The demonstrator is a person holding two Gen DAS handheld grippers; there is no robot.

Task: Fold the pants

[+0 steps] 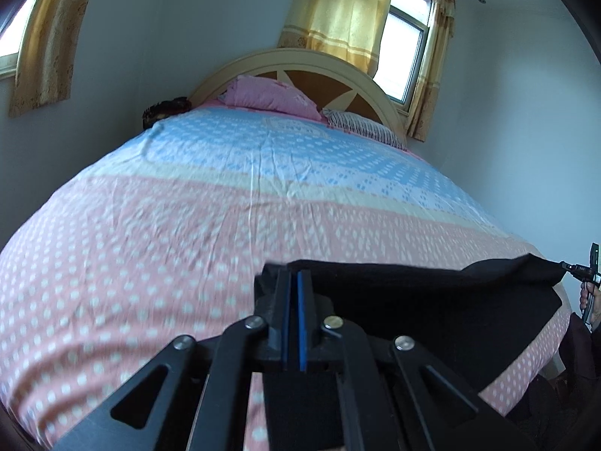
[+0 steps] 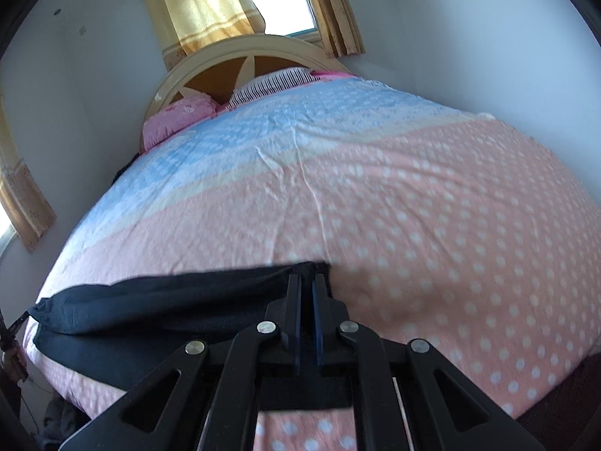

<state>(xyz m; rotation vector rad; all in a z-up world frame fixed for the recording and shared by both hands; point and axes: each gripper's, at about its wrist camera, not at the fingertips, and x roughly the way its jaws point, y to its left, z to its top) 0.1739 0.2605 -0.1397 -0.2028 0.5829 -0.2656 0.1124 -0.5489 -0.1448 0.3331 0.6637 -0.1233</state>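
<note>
- Bedding filled both views — a pink spotted sheet point(image 1: 150, 248) spread over the near part of the bed point(image 2: 469, 206), wrinkled along a central crease.
- Nearest the left wrist camera, the left gripper point(image 1: 294, 282) had its jaws drawn together on one corner of the black pants point(image 1: 432, 300); dark cloth showed around and beneath the blue-lined pads, so it read as clamped on the fabric.
- Nearest the right wrist camera, the right gripper point(image 2: 308, 285) was likewise pinched on the opposite corner of the same garment, its jaws all but touching with cloth bunched at the tips.
- Between the two grips, the pants hung as a taut dark band across the near edge of the bed, the lower part lying on the pink sheet and the held edge lifted just above it.
- Judged from this, the step in hand was carrying one end of the pants over the bed to make a fold — the fold itself not yet laid down.
- What the next move called for, as I read it: keeping both corners level and evenly tensioned, bringing them over to meet the far edge of the garment, then lowering before letting go.
- Farther off lay the blue patterned part of the sheet point(image 1: 263, 143), then a pink pillow point(image 1: 270, 97) and a striped pillow point(image 1: 360, 124) against the curved headboard point(image 1: 293, 60).
- Beyond stood pale walls and a window with yellow curtains point(image 1: 338, 11).
</note>
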